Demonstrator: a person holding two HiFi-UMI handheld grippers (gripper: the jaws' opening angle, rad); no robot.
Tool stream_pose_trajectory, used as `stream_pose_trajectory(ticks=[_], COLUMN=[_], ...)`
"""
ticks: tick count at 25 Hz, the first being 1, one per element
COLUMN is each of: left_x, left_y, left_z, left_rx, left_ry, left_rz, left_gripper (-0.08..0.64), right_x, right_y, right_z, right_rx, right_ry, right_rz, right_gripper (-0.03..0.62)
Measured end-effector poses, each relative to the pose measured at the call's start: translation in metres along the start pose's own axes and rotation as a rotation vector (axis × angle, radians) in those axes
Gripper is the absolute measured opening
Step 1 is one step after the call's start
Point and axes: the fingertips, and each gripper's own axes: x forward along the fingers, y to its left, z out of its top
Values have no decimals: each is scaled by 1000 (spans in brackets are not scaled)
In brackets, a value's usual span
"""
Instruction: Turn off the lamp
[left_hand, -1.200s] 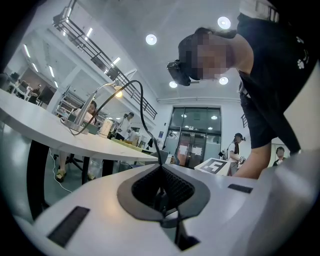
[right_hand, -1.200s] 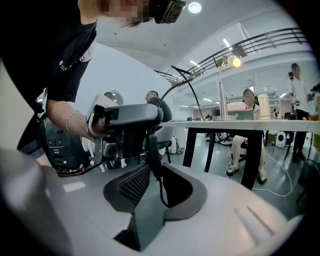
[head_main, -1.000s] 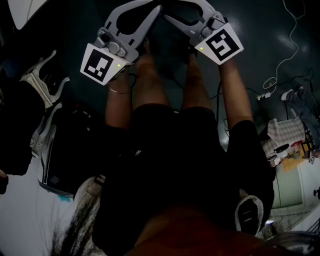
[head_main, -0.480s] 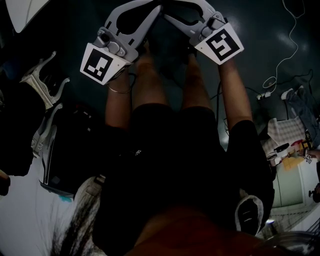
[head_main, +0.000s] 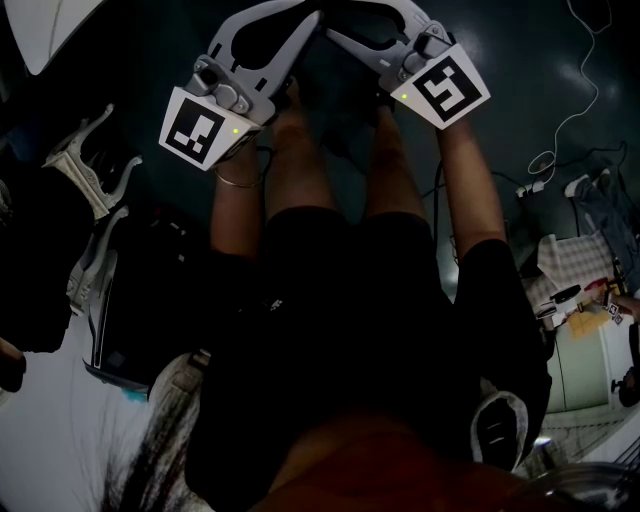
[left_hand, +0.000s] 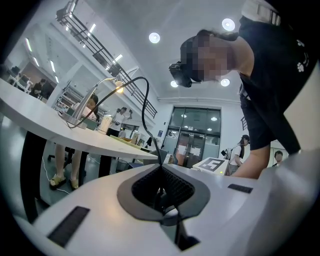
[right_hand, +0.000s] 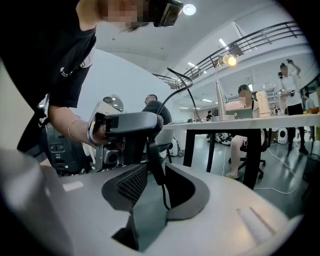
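Note:
The lamp (left_hand: 118, 87) is lit, its head on a thin bent arm above a white table (left_hand: 45, 120), far from both grippers. It also glows in the right gripper view as the lamp (right_hand: 229, 60) on a tall post. In the head view I hold both grippers out level above a dark floor, and the left gripper (head_main: 312, 16) and right gripper (head_main: 332, 28) nearly meet at their tips. The left gripper (left_hand: 160, 170) has its pads meeting at the tip, beside a thin black cable (left_hand: 146, 100). The right gripper (right_hand: 152, 175) stands open, with only a cable hanging in the gap.
A person sits at the table (right_hand: 240, 123) behind the lamp. Table legs (right_hand: 252, 155) stand on the floor ahead. On the floor lie a power strip with white cords (head_main: 545, 185) at the right, and a black case (head_main: 130, 310) and white frames (head_main: 85, 150) at the left.

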Motion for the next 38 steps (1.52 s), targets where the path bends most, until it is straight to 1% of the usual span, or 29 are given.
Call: stream_pose_trajectory(ticks=[5,38], left_x=[-1,-2], left_y=[2,3], left_z=[1,-2], left_rx=[-15,-30], left_ry=[-15,-14], left_rz=[7,11], left_gripper=[12,12], right_x=[0,-1], right_y=[1,5], right_z=[0,-5], right_rx=[-16,-48], right_ry=[11,47], right_rz=[5,15], right_gripper=[103,95])
